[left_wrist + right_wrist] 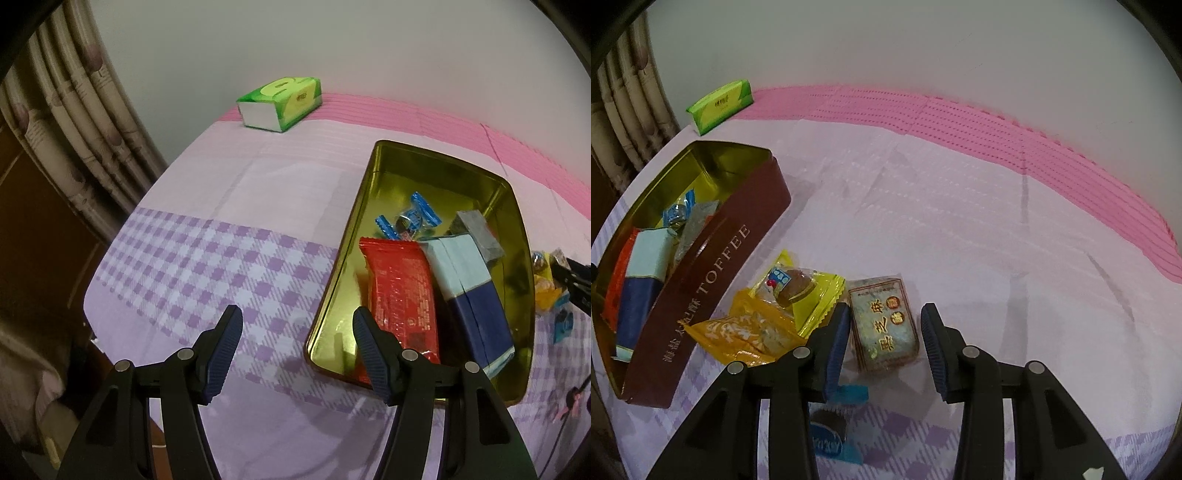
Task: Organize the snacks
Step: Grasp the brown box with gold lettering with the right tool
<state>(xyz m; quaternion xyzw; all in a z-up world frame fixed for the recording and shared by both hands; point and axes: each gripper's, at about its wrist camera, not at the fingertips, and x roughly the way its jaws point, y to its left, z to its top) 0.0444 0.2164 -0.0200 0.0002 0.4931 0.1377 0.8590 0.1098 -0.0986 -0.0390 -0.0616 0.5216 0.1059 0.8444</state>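
Right gripper: our right gripper (884, 343) pointed steeply down at the loose snacks, its jaws parted on either side of the sesame cake packet (882, 328); the pads looked apart from the wrapper, so we judged it released, not yet grasping.
Sesame cake packet: it lay flat on the tabletop (960, 229) between the fingers, just right of the tin.
Blue-wrapped sweet: one (831, 439) sat under the gripper body, partly hidden.
Yellow packets: a yellow-wrapped cake (801, 291) and an orange-yellow pouch (746, 336) lay touching each other, between the sesame packet and the tin wall.
Left gripper: our left gripper (295, 347) hung open and empty above the near corner of the tin.
Toffee tin: the tin (713, 280) stood open, already holding a red packet (402, 291), a blue-and-pale box (472, 291), a grey packet (476, 232) and a blue sweet (410, 218).
Tissue pack: a green pack (284, 101) sat well apart, by the far wall.
Step in hand: we judged this as lining up on the sesame packet for a pick.
Next move: we would need to lower slightly, close squarely on the packet's long sides, then lift it over the tin wall into the free far end.
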